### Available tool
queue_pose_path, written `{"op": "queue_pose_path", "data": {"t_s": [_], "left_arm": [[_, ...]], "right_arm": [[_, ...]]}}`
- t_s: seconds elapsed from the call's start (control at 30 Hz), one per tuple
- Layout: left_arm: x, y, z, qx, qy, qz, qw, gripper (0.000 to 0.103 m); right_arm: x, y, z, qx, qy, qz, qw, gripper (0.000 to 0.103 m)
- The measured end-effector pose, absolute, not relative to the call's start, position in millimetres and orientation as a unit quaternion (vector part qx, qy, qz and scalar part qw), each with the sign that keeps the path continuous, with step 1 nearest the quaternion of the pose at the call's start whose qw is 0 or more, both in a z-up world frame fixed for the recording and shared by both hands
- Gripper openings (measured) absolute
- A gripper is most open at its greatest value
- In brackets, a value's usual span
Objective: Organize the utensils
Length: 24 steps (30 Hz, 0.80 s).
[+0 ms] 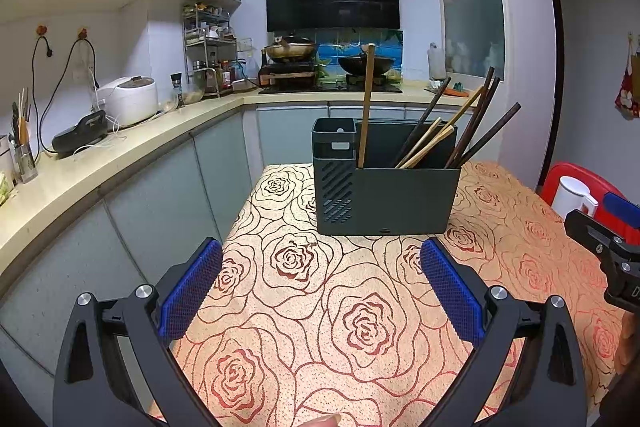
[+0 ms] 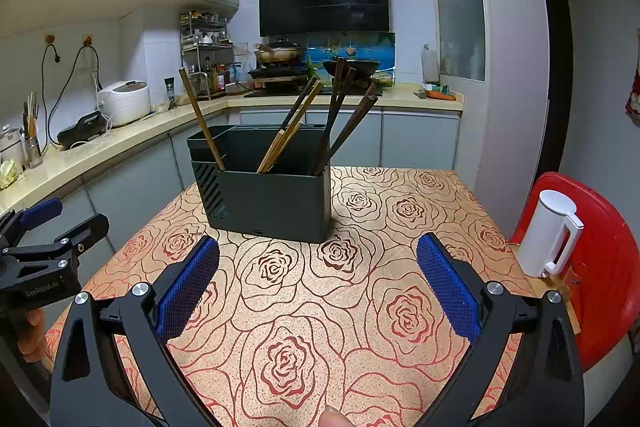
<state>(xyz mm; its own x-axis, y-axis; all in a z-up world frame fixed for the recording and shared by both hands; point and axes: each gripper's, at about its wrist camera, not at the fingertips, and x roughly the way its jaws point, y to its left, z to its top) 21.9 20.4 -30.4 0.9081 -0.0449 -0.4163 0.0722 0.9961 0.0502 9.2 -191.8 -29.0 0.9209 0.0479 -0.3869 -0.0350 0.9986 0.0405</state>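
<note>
A dark green utensil holder (image 1: pixel 404 199) stands upright on the rose-patterned table (image 1: pixel 340 307); it also shows in the right wrist view (image 2: pixel 276 203). Several chopsticks (image 1: pixel 452 131) lean in its main compartment, dark ones and light wooden ones (image 2: pixel 332 119). One light wooden stick (image 1: pixel 366 103) stands apart at the holder's left end (image 2: pixel 200 119). My left gripper (image 1: pixel 320 275) is open and empty, a short way in front of the holder. My right gripper (image 2: pixel 318 271) is open and empty, also in front of the holder.
A white kettle (image 2: pixel 550 233) stands at the table's right edge against a red chair (image 2: pixel 600 267). A kitchen counter (image 1: pixel 120 163) with a rice cooker (image 1: pixel 128 99) runs along the left. The stove with pans (image 1: pixel 320 67) is at the back.
</note>
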Motion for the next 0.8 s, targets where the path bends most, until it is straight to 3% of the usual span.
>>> {"op": "queue_pose_path", "data": {"t_s": [0.8], "left_arm": [[20.8, 19.3, -29.8, 0.033, 0.213, -0.033, 0.976, 0.096]], "right_arm": [[8.5, -188.5, -33.1, 0.014, 0.199, 0.021, 0.98, 0.096]]}}
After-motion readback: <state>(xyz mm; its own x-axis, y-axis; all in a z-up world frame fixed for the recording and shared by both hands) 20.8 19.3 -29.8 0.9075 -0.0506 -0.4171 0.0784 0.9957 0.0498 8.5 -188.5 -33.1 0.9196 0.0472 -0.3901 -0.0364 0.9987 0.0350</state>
